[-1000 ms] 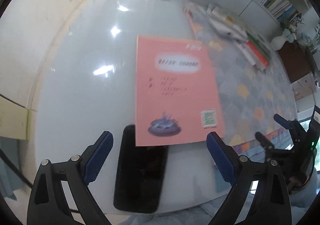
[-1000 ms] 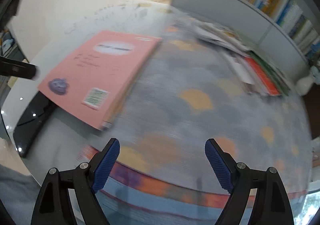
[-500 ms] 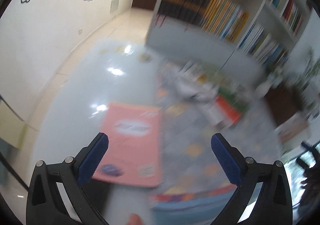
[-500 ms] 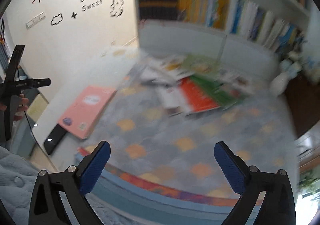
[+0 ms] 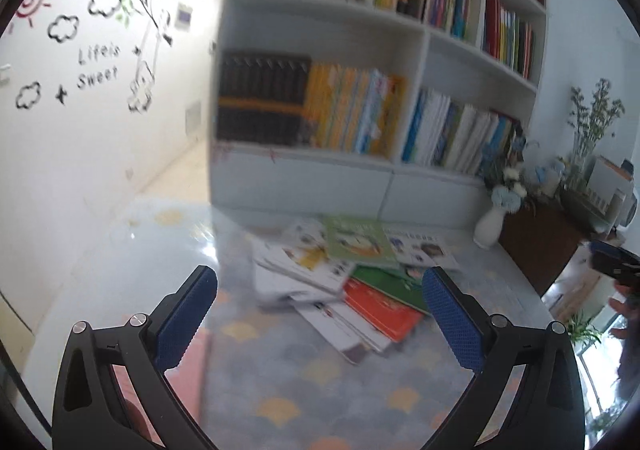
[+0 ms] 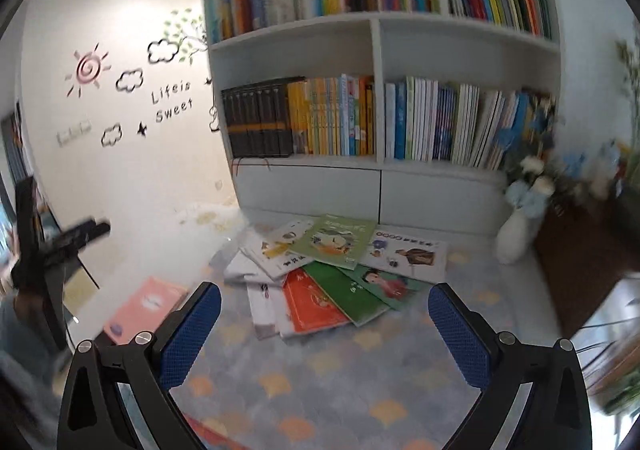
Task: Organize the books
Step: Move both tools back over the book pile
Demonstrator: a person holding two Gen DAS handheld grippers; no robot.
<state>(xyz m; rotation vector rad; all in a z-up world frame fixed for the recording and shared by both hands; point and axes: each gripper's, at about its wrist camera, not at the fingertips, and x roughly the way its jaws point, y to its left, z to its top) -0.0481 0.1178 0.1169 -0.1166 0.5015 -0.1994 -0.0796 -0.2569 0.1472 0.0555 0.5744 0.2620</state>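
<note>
1. Two empty grippers: the left gripper and the right gripper both stand with their jaws spread as wide as they go, having just been opening, and nothing sits between the blue pads of either. The risk here is plain: neither has hold of a book, so any swing toward the shelf achieves nothing.

2. At about 8 o'clock in the right wrist view, the pink book lies flat on the glossy floor, apart from the rest. It could be forgotten, since both grippers point away from it toward the pile.

3. At 12 o'clock from the right jaws lies the heap of books on the patterned rug, just in front of the bookshelf. The covers overlap and fan out; closing on one thin edge may drag its neighbours or let the glossy cover slide out.

4. The green book rests on top of others. Pulling a lower one, such as the orange book, would likely tip it off.

5. At about 3 o'clock, the white vase with flowers stands just beside the pile's right end. A wide sweep of the right gripper could knock it over.

6. Both views are blurred, so aim may be poor.
</note>
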